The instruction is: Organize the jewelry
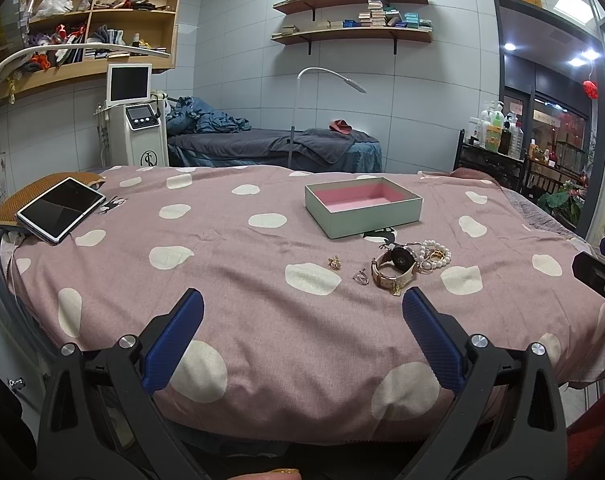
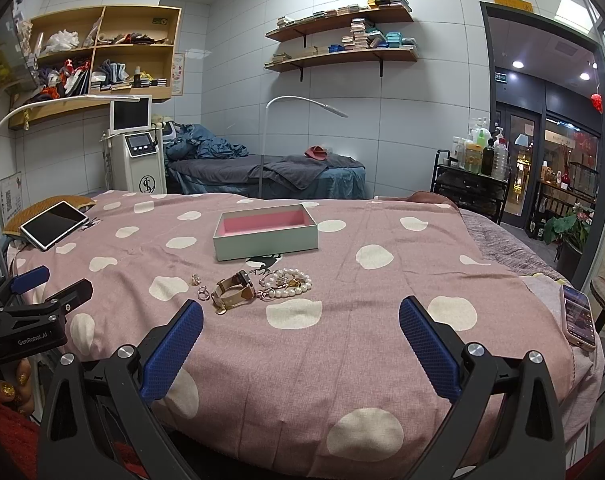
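Observation:
An open pale green box (image 1: 364, 222) (image 2: 268, 242) with a pink lining sits on the pink spotted bedspread (image 1: 238, 300) (image 2: 354, 340). In front of it lie a watch with a beige strap (image 1: 394, 266) (image 2: 234, 290), a pearl bracelet (image 1: 436, 254) (image 2: 292, 282), a small gold piece (image 1: 335, 262) (image 2: 195, 279) and a silver ring (image 1: 360, 277) (image 2: 203, 292). My left gripper (image 1: 302, 328) is open and empty, hovering short of the jewelry. My right gripper (image 2: 301, 334) is open too, nothing between its blue pads, just right of the pile.
A tablet (image 1: 61, 209) (image 2: 54, 224) rests on a woven cushion at the bed's far left. A phone (image 2: 578, 316) lies at the right edge. Behind stand a beauty machine (image 1: 136, 120), a second bed (image 1: 274, 146), a floor lamp (image 1: 294, 120) and a bottle cart (image 2: 472, 184).

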### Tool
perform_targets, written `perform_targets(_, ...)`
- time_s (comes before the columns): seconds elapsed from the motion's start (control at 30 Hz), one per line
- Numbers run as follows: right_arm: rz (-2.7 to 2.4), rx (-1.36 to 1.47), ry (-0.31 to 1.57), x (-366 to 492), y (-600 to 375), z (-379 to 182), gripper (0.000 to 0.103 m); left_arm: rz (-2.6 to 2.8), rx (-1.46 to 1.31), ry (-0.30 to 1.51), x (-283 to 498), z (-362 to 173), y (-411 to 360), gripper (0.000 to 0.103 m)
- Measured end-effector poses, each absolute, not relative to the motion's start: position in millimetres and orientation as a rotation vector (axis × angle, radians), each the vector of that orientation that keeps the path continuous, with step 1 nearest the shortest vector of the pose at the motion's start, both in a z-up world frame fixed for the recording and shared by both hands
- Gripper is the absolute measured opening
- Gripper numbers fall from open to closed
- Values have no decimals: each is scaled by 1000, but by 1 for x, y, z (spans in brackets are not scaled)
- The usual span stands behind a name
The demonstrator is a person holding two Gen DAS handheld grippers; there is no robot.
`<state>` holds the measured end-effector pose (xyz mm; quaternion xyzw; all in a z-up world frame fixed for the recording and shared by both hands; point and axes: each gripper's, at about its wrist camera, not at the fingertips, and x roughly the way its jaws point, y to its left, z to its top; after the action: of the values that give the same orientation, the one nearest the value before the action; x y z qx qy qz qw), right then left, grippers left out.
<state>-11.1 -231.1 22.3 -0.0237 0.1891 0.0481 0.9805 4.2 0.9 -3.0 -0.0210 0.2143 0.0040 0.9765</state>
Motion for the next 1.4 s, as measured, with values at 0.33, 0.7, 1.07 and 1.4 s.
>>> perform_targets(0.33, 98, -47, 381, -11, -232, 23, 97, 13, -41, 431, 3, -2, 1, 98)
perform_targets(0.7, 97, -47, 380, -11, -232, 23, 97, 11, -39, 434, 2, -2, 3, 98)
perform_targets(1.07, 98, -46, 380, -11, -232, 23, 97, 15, -39, 434, 3, -2, -1, 98)
perform_targets(1.4, 98, -45, 380, -11, -231, 22, 97, 15, -39, 438, 3, -3, 0, 98)
